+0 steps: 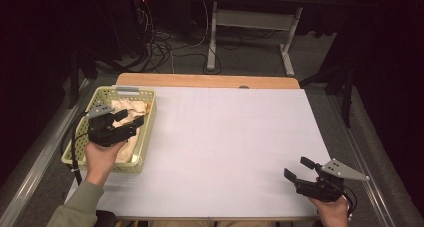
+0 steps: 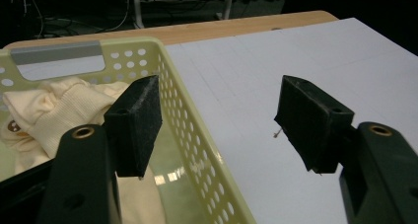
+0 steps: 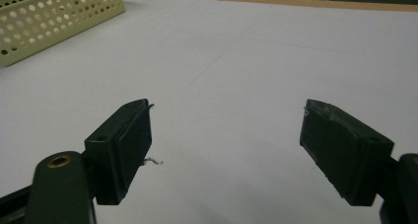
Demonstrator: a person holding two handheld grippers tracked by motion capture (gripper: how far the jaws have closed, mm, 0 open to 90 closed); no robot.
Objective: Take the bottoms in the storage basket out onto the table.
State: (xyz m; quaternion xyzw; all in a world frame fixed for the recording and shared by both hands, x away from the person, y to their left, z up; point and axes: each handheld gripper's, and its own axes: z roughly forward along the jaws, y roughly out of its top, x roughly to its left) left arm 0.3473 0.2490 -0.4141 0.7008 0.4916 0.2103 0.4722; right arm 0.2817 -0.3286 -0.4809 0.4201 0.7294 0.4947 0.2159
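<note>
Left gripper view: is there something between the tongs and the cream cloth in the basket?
Partly. The open left tongs straddle the basket side wall: one jaw hangs inside above the cream cloth, the other outside over the white table sheet. Nothing covers the cloth.

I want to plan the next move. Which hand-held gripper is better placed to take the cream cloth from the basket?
Probably the left hand-held gripper: it hangs open over the basket, above the cream cloth. The right hand-held gripper is open across the table.
</note>
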